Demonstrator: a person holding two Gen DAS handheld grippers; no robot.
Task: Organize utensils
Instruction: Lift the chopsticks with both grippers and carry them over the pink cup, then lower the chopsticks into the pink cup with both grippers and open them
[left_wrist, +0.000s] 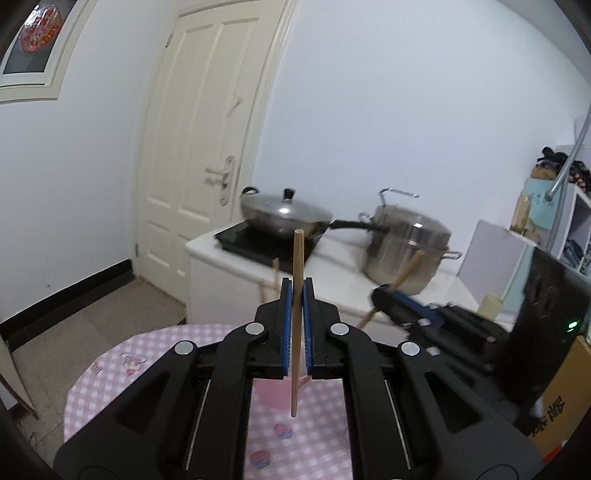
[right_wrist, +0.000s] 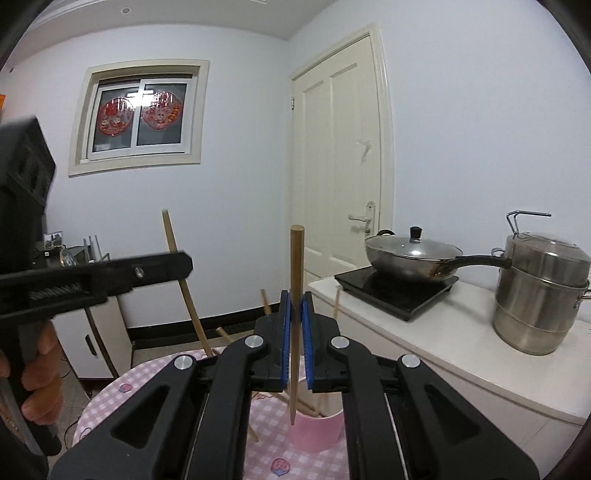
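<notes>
Left wrist view: light wooden chopstick standing nearly upright at frame centre, pinched between the blue pads of the left gripper, upper end rising above the fingertips, lower end hanging over the pink checked tablecloth. At centre right, right gripper lying blurred, clamping a second chopstick tilted toward the upper right. Behind, lidded wok sitting on a black cooktop, steel stockpot just right of it on the white counter; cream door filling the upper left.

Right wrist view: darker wooden chopstick standing upright at centre, right gripper pressing its blue pads against it, lower tip hanging just above the rim of a pink cylindrical holder on the tablecloth. Several more chopsticks leaning inside that holder, partly hidden by the fingers. At left, left gripper seen side-on, clamping its tilted chopstick, hand gripping the handle at lower left. Wok and stockpot at right; window at upper left.
</notes>
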